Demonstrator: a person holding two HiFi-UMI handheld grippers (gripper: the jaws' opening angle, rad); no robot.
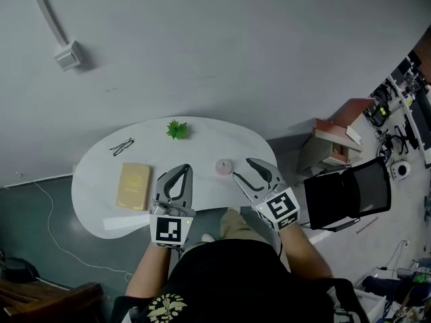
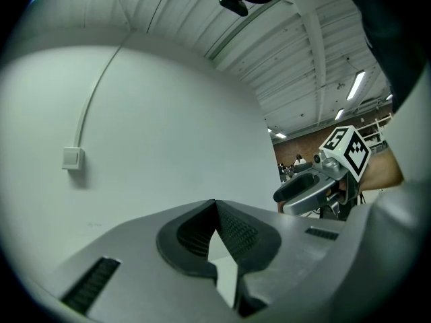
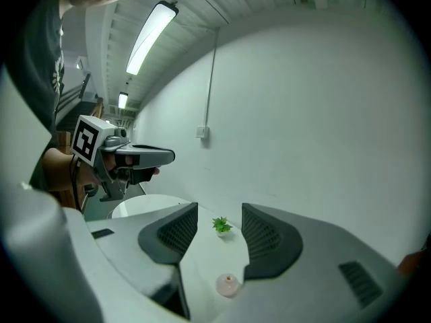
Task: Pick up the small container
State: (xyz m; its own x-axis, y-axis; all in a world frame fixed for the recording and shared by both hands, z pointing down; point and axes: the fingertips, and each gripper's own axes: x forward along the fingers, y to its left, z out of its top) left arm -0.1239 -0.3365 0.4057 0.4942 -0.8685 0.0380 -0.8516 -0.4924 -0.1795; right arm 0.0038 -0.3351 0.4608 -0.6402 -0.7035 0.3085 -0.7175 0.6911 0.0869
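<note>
The small container (image 1: 223, 167) is a squat, round, pale pink pot that looks slightly translucent, with a tiny knob in the middle of its lid. It stands upright near the front edge of the white kidney-shaped table (image 1: 202, 147). The right gripper (image 1: 243, 168) hovers just right of the container with its jaws spread apart and nothing between them. In the right gripper view the container (image 3: 227, 284) shows low in the gap, on the tabletop, close to the right-hand pad, though contact cannot be judged. Beyond the container, toward the wall, stands a little green plant (image 1: 177, 129) in a pale pot. To the container's left the left gripper (image 1: 183, 170) hangs over the table edge, its jaws closed tip to tip on nothing. Farther left of the container lies a tan book (image 1: 134, 186), flat on the table, and behind the book a pair of dark glasses (image 1: 122, 146).
</note>
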